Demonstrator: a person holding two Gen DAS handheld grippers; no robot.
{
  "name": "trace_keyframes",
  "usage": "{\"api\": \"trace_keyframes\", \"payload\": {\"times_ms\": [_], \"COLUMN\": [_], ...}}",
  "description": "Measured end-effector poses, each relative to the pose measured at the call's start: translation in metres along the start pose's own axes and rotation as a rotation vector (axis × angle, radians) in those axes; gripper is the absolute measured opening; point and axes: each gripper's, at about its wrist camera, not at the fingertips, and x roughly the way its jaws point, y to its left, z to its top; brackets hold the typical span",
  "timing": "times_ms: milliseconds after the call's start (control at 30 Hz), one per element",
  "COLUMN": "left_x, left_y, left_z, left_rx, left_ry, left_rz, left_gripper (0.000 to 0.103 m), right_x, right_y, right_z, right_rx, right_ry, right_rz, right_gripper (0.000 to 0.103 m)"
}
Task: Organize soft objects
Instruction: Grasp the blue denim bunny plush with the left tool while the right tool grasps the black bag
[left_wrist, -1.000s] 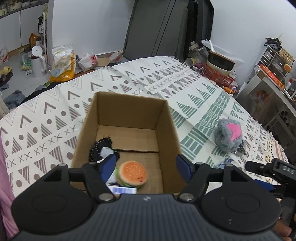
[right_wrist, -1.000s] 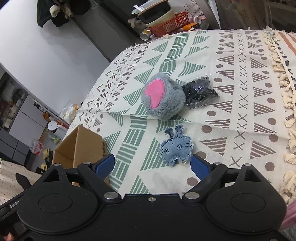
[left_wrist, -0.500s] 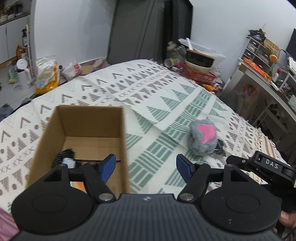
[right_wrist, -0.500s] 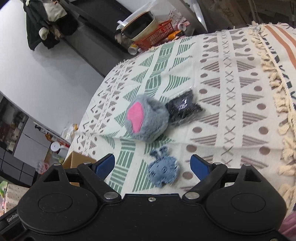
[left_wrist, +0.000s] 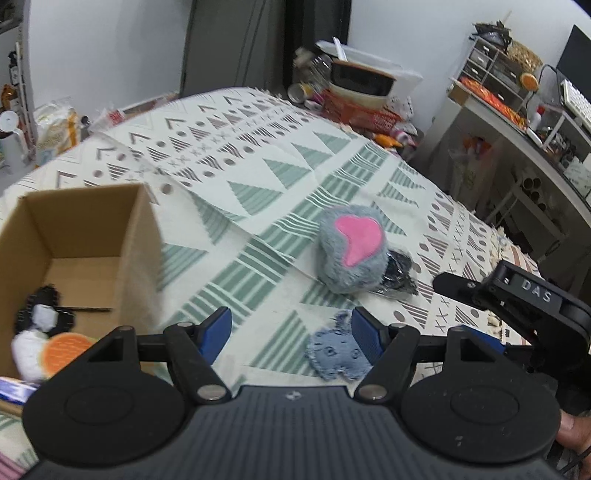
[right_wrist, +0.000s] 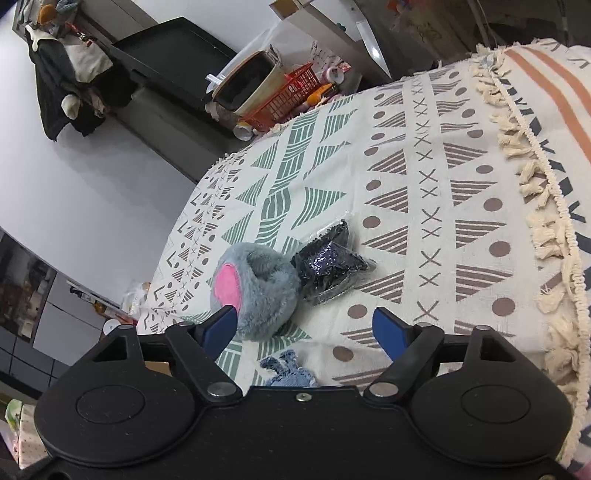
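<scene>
A grey plush with a pink patch lies on the patterned cloth, touching a dark sequin item in clear wrap. A small blue denim toy rests nearer me. The cardboard box at left holds a burger toy, a white soft piece and a black one. My left gripper is open and hovers just left of the denim toy. Open too, my right gripper hangs above the cloth near the grey plush.
The other hand-held gripper shows at the right of the left wrist view. A red basket and bowl stand past the far edge of the table. The cloth's tasselled fringe runs along the right side.
My left gripper has swung right, away from above the box toward the denim toy. The right gripper has moved forward, so the denim toy now slips under its body.
</scene>
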Motion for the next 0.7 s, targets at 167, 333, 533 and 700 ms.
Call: {"api": "trace_keyframes", "payload": {"times_ms": [167, 333, 533, 700], "left_x": [0.027, 0.053, 0.078, 0.092], "left_y": [-0.014, -0.018, -0.022, -0.025], "left_z": [-0.004, -0.011, -0.017, -0.021], "left_rx": [0.008, -0.018, -0.037, -0.030], "left_ry": [0.049, 0.108, 0.159, 0.178], "left_rz": [-0.029, -0.051, -0.061, -0.051], "left_gripper": [0.068, 0.067, 0.067, 0.049], "right_x": [0.015, 0.030, 0.044, 0.054], "right_y": [-0.008, -0.010, -0.014, -0.019], "right_z": [0.005, 0.007, 0.007, 0.010], "right_rx": [-0.005, -0.013, 0.002, 0.011], "right_ry": [0.002, 0.004, 0.010, 0.018], "right_rz": [-0.008, -0.013, -0.019, -0.026], "right_gripper": [0.076, 0.075, 0.075, 0.075]}}
